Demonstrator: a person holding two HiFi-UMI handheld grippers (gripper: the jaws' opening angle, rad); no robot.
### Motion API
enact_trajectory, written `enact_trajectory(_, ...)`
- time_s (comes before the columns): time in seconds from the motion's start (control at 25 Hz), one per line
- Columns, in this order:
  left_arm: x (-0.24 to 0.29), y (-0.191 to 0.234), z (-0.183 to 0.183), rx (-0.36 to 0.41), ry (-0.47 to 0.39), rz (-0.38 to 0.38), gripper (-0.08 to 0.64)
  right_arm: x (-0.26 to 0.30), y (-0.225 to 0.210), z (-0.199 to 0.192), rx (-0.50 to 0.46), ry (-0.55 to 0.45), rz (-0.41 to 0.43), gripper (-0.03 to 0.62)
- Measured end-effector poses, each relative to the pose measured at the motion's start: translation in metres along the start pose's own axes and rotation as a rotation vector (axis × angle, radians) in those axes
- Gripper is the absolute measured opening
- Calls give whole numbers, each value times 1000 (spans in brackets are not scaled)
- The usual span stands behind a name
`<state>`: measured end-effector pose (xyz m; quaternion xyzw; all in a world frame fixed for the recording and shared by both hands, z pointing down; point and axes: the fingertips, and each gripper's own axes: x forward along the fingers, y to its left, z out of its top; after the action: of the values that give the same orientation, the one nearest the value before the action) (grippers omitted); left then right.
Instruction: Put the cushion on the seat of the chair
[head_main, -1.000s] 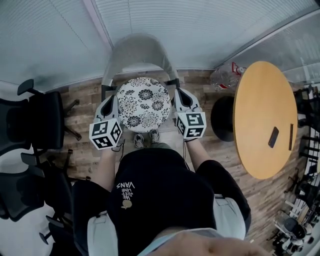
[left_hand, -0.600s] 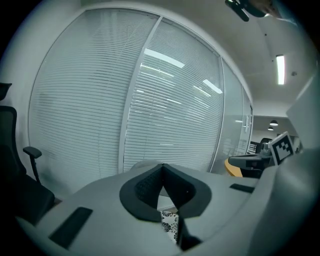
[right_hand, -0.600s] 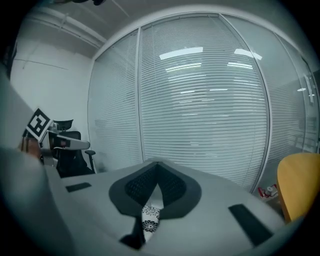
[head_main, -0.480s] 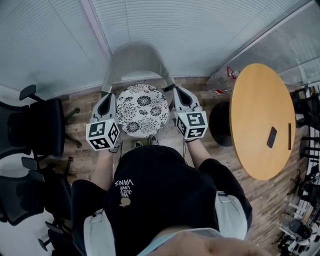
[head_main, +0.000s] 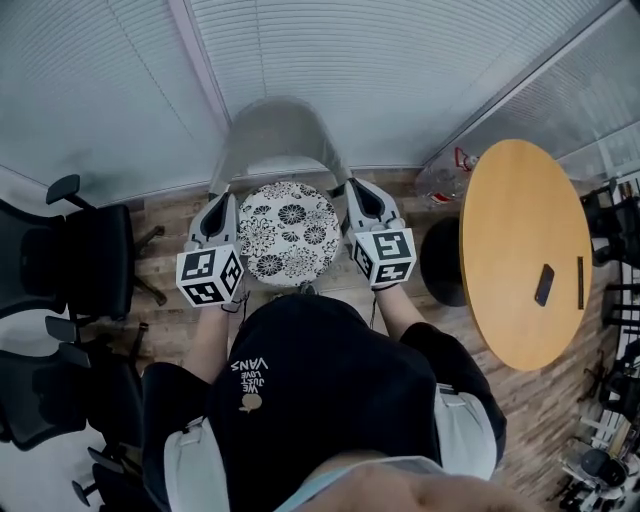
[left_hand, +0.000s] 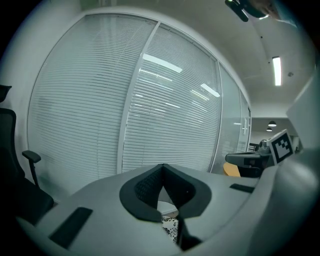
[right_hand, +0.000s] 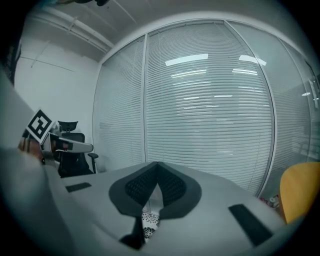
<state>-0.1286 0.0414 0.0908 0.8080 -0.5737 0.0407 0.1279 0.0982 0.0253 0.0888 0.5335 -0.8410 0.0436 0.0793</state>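
Left gripper view: left gripper (left_hand: 162, 167), jaws closed together at the tips. A strip of black-and-white floral cloth, the cushion (left_hand: 171, 229), sits in the slit lower down, so the jaws are clamped on its edge.

Right gripper view: right gripper (right_hand: 157, 165), jaws likewise closed, the same floral cloth caught low between them.

Head view:
- Cushion: round and flat, pattern side up, held level between the two grippers, one at its left rim and one at its right.
- Chair (head_main: 280, 125): grey, with a curved backrest. It stands directly beyond and under the cushion, which covers the seat from this angle. Whether they touch cannot be told.
- Floor (head_main: 165, 215): wood plank.
- Round table (head_main: 515, 250): yellow top, to the right, with a dark phone (head_main: 545, 285) lying on it.
- Black office chairs (head_main: 70, 260): to the left.
- White blinds (head_main: 400, 60): behind the chair.
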Motion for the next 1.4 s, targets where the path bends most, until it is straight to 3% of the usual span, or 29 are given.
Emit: enact_trajectory(1.4, 6, 4, 5, -22, -13, -6, 11, 6, 2, 7, 12, -9, -3, 17)
